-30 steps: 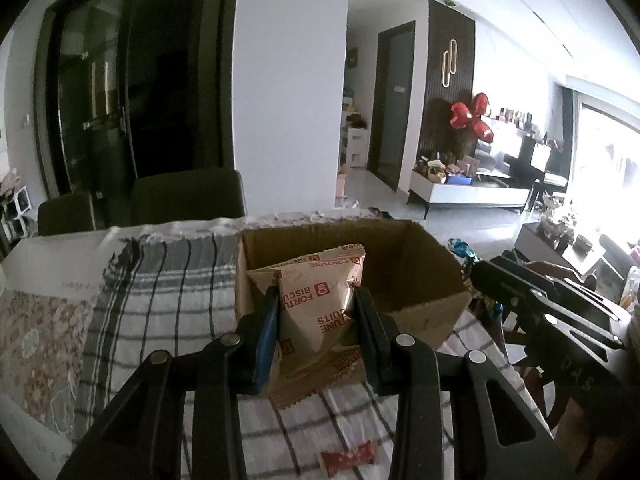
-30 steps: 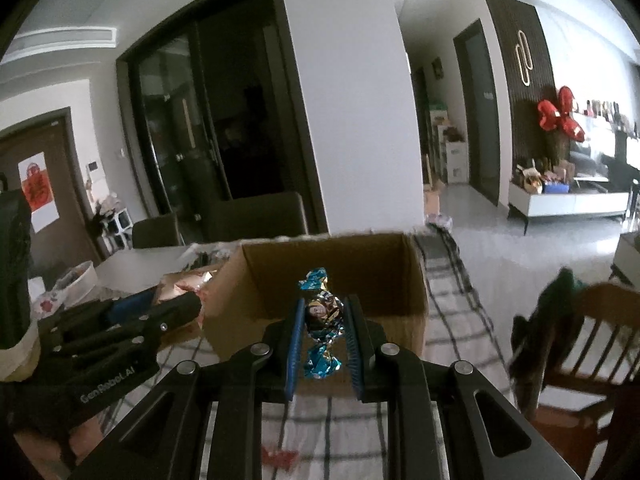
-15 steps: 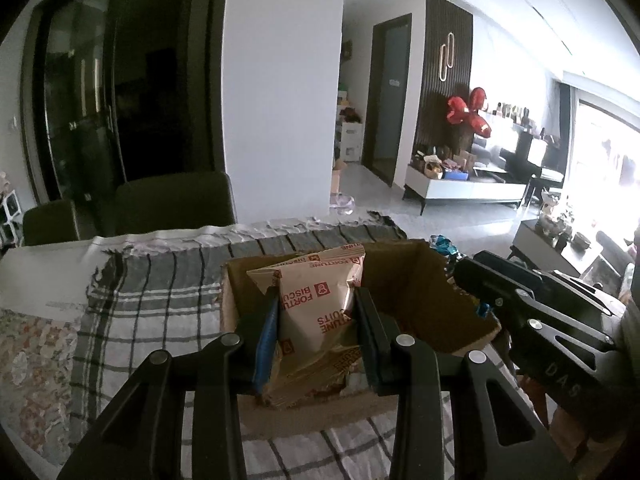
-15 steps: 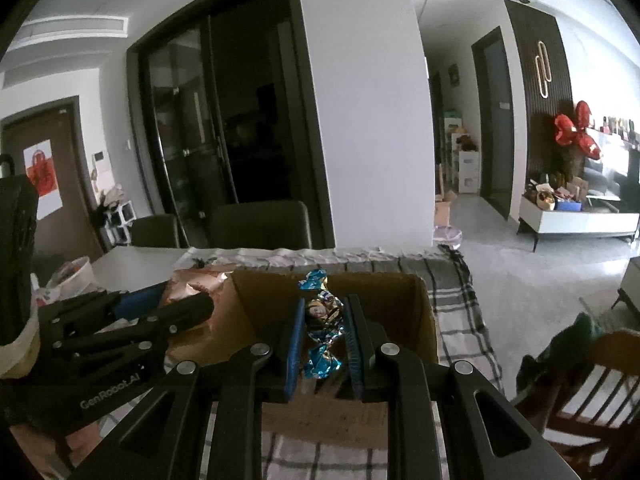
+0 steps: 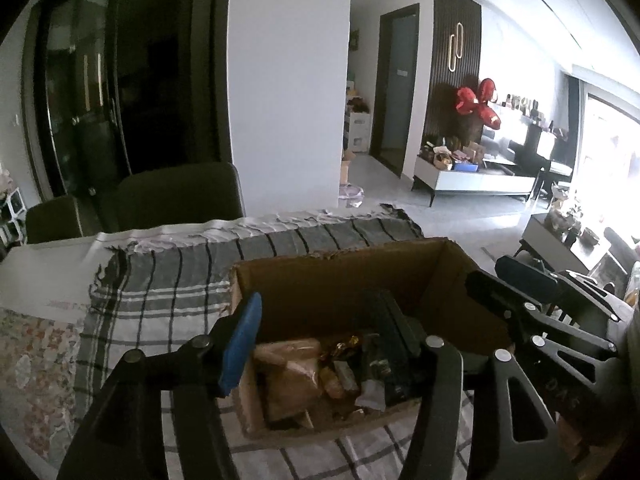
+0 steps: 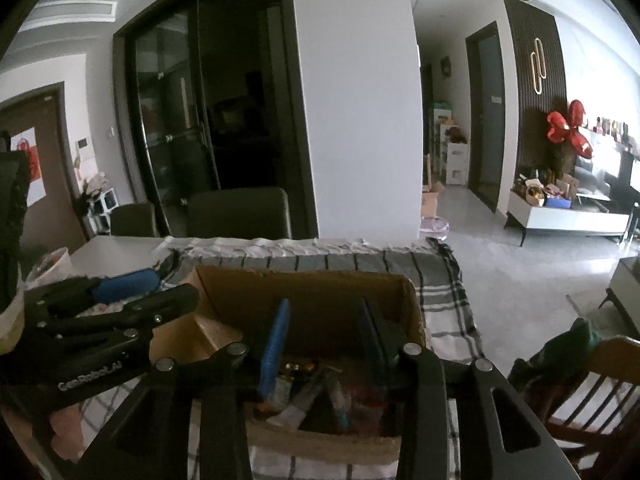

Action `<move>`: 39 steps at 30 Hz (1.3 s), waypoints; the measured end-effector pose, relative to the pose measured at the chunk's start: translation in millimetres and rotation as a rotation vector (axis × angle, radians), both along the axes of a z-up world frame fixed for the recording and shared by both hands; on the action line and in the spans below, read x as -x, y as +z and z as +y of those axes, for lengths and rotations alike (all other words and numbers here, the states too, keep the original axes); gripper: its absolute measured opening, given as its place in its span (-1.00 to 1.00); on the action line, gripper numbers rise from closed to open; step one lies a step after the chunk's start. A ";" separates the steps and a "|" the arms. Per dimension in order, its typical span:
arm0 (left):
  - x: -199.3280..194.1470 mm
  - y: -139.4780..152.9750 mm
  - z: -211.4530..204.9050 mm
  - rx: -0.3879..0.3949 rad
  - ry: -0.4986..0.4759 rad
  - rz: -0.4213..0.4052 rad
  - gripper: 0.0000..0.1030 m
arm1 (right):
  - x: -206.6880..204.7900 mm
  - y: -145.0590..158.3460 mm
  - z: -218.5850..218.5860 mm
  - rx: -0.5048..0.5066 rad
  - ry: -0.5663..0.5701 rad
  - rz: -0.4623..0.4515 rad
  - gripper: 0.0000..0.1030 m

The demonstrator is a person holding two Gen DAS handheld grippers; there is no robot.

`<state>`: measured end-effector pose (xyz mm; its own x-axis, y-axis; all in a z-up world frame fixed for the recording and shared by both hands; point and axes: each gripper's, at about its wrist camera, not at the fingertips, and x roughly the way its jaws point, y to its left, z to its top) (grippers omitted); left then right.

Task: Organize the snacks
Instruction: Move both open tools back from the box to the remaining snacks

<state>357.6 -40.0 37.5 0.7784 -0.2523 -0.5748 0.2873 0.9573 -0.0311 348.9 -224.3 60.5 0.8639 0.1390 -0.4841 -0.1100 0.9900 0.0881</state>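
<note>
- The cardboard box (image 5: 400,280) sat open-topped on the checked cloth (image 5: 160,280) that covered the bench (image 5: 44,256), and it served as the landmark for everything else.
- Inside the box lay a heap of snacks (image 5: 320,376): a tan packet (image 5: 292,376) toward the box's left wall, a gold-wrapped sweet (image 5: 344,342) just behind it, and darker wrappers to the right, too dim to tell apart.
- The left tool (image 5: 316,340) hung over the box's near-left part; its jaws were opening, with nothing pinched between them, and the snacks lay loose below.
- Its blue finger pad (image 5: 240,344) stood over the box's left wall, and the dark finger stood over the middle of the box.
- The right tool (image 6: 324,340) hung over the box's near side as well; its jaws were also opening and held nothing, with wrappers lying beneath the gap.
- In the right wrist view the left tool reached toward the box's left corner from the side.
- Beyond the box's far wall the cloth ended in a fringe, and two dark chairs (image 5: 180,192) stood behind the bench.
- To the box's right, off the bench, a wooden chair (image 6: 592,392) carried a green cloth (image 6: 576,340).
</note>
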 end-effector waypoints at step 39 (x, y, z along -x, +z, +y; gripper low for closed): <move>158.7 -83.8 25.2 -0.159 -0.102 0.021 0.15 | 134.8 -78.6 38.8 -0.032 0.151 0.188 -0.27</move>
<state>199.0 -14.8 -46.4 0.7409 -0.2336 -0.6296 0.3837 0.9167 0.1115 214.1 -185.6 -18.0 0.7273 0.2775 -0.6277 -0.2353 0.9600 0.1518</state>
